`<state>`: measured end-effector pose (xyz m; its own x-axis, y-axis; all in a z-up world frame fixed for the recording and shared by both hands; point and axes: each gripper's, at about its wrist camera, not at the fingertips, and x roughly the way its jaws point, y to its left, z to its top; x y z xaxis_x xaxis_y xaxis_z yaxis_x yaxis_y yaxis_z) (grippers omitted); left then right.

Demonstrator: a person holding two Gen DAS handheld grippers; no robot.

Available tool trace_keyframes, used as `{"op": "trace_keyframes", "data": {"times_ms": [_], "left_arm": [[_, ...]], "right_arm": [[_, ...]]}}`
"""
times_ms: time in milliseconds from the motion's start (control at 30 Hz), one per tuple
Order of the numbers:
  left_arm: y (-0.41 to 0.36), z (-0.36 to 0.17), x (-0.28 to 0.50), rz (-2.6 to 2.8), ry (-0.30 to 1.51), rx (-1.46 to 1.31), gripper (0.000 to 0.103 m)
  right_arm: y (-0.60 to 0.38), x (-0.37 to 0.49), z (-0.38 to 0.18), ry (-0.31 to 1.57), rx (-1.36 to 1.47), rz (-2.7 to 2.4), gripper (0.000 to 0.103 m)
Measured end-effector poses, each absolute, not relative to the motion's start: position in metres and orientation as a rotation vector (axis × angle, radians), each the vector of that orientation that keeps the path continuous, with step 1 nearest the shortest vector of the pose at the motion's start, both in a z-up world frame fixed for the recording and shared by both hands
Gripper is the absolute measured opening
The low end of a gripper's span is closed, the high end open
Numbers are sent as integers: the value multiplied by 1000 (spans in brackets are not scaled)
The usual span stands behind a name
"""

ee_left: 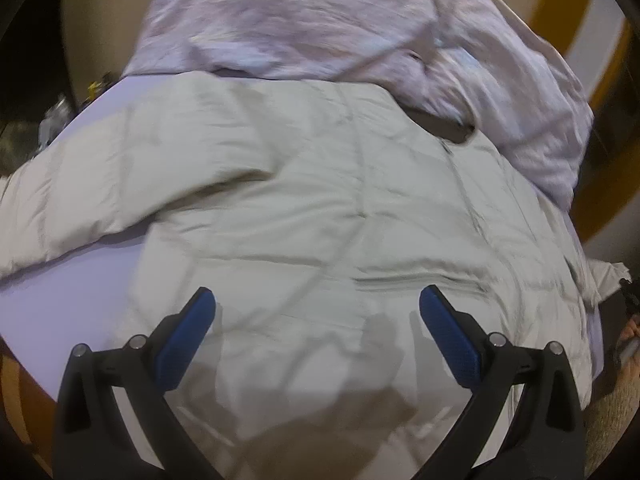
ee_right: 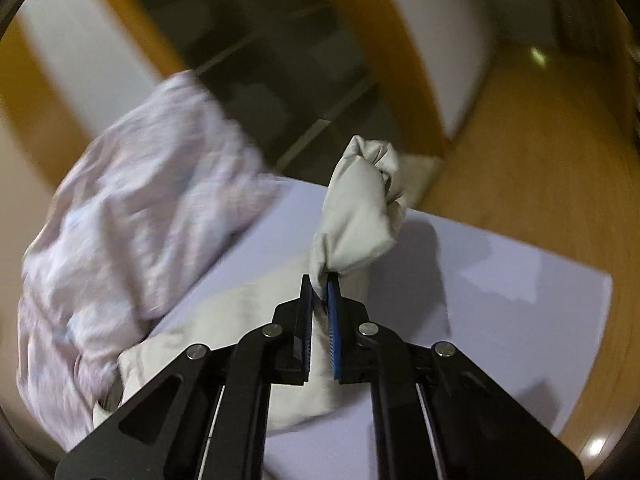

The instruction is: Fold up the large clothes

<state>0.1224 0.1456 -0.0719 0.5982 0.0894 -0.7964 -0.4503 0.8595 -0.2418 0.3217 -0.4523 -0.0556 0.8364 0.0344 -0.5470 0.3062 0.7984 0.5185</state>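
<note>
- A pale grey-beige padded jacket [ee_left: 320, 208] is lying spread across a white tabletop [ee_left: 60, 304], one sleeve stretching off to the left in the left wrist view.
- A pink-lilac crumpled garment [ee_left: 320, 20] is lying at the far edge of the tabletop, overlapping the jacket's far edge.
- The left tool [ee_left: 318, 312] is hanging released above the near part of the jacket, its blue-padded fingers [ee_left: 188, 332] standing wide apart with nothing between them.
- The right tool [ee_right: 320, 296] is clenched on a bunched fold of the jacket [ee_right: 360, 208]; the pinched cloth is standing up beyond the fingertips, raised clear of the tabletop [ee_right: 520, 300], while the rest of the jacket is trailing down under the tool.
- The right wrist view alone is showing this grasp, together with the tabletop's bare near-right corner, a wooden floor [ee_right: 540, 152] beyond it, and the crumpled garment [ee_right: 132, 220] at the left.
- The left wrist view alone is showing the jacket's quilted body, a zip line near its right side, and a dark opening [ee_left: 444, 128] where the crumpled garment is meeting it.
- No containers are in view.
- No brand, label or writing is legible; both views are blurred.
</note>
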Motion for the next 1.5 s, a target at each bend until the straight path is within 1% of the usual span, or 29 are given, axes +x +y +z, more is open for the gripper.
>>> {"op": "trace_keyframes", "data": {"times_ms": [67,233,433,567,733,933,1000,1033,1067,1100,1133,1167,1200,1267,1300,1333,1433,1500], "left_arm": [[159,-70,116,355,862,-475,101],[182,-62,97,418,806,-494,101],[197,-55,80,470,766,-482,101],[208,-56,71,495,767,-503,101],[223,-60,57,517,766,-548,101],[239,-64,36,582,759,-567,101],[242,-65,29,599,755,-557,101],[245,-65,24,613,748,-556,101],[248,-66,20,620,744,-562,101],[252,-68,16,621,740,-577,101],[255,-69,14,622,739,-587,101],[258,-71,12,628,738,-597,101],[260,-72,10,637,737,-602,101],[263,-74,6,661,733,-597,101],[263,-75,6,669,735,-592,101],[264,-76,6,670,739,-588,101],[264,-78,4,664,742,-582,101],[267,-80,2,660,751,-586,101]], "right_arm": [[-417,327,-34,556,553,-69,7],[-325,334,0,538,411,146,7],[-219,338,10,569,299,369,7],[-142,330,3,618,217,509,7],[-63,311,-27,720,97,640,7],[1,290,-79,862,-106,693,7],[-2,287,-81,855,-113,676,7],[-6,289,-77,832,-107,648,10],[-11,290,-72,815,-104,622,15],[-15,294,-69,796,-94,596,36],[-20,299,-65,775,-82,559,62],[-22,303,-65,769,-83,538,66],[-20,307,-67,772,-89,529,65],[-14,316,-74,786,-112,500,52],[-13,321,-75,790,-113,488,43],[-13,327,-76,793,-102,470,39],[-19,344,-82,798,-36,390,37],[-17,357,-94,854,-29,372,37]]}}
